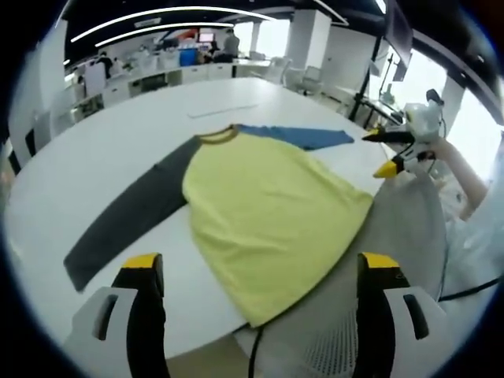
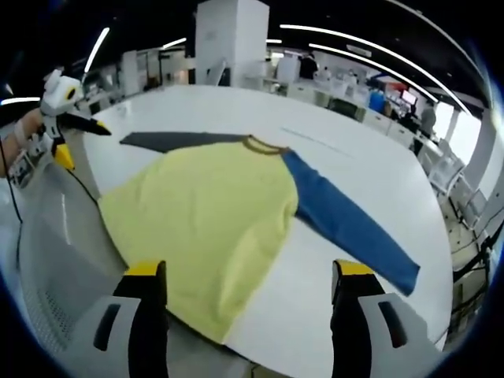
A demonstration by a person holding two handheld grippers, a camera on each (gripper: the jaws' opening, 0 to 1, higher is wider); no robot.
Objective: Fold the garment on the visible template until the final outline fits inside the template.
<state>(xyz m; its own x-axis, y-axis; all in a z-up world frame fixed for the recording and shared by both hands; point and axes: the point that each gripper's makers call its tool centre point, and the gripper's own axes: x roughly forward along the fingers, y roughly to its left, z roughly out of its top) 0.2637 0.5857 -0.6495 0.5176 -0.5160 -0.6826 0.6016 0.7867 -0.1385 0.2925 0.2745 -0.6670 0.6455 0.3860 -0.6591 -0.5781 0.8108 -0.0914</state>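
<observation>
Yellow shirt (image 1: 268,213) flat, both tongs open

I see the shirt (image 1: 268,213) (image 2: 213,213) spread flat and unfolded on the white table (image 1: 118,134) (image 2: 346,157). Its body is yellow, with a brownish collar (image 1: 218,136) (image 2: 264,145). One sleeve is dark grey (image 1: 130,216) (image 2: 177,140), the other blue (image 1: 303,136) (image 2: 346,224), both stretched straight out. I see its hem hang over the table's near edge.

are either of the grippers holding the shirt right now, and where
Nothing is held. The left gripper and right gripper are both open, hovering over the spread shirt with nothing between their fingers.
</observation>
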